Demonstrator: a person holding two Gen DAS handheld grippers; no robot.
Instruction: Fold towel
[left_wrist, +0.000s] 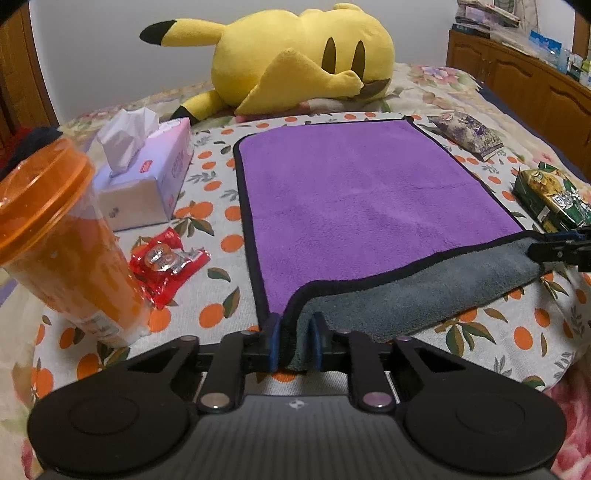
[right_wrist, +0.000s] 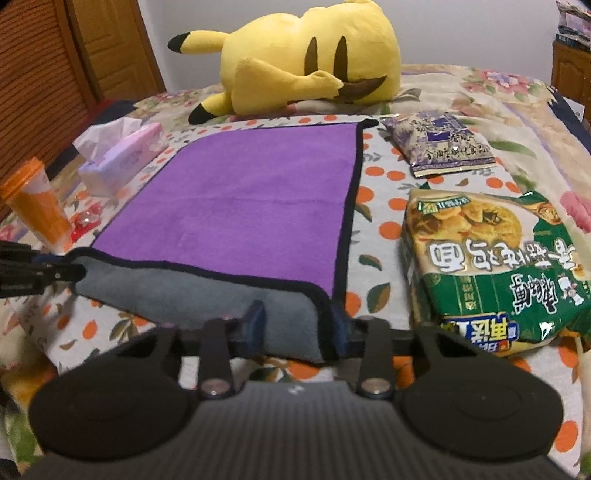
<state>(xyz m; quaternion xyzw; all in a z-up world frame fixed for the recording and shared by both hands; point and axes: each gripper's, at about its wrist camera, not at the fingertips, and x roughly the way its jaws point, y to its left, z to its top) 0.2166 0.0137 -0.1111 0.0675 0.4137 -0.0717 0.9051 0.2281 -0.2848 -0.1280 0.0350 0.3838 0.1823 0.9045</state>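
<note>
both grippers clamped on the towel's near corners

left gripper pinched tight on the near left corner of the towel; right gripper pinched tight on the near right corner. lay spread on an orange-print cloth over the bed, purple face up, black binding all round. near edge lifted and rolled back between the two grippers, grey underside showing as a band. rest of the purple face flat, with a faint crease across the middle.

crowded closely on both sides. to the left: an orange cup standing upright, a red snack wrapper just beside it, a tissue box further back. to the right: a green noodle packet near the towel's edge, a purple packet beyond it. past the far edge, a yellow plush toy lying on its side.
</note>
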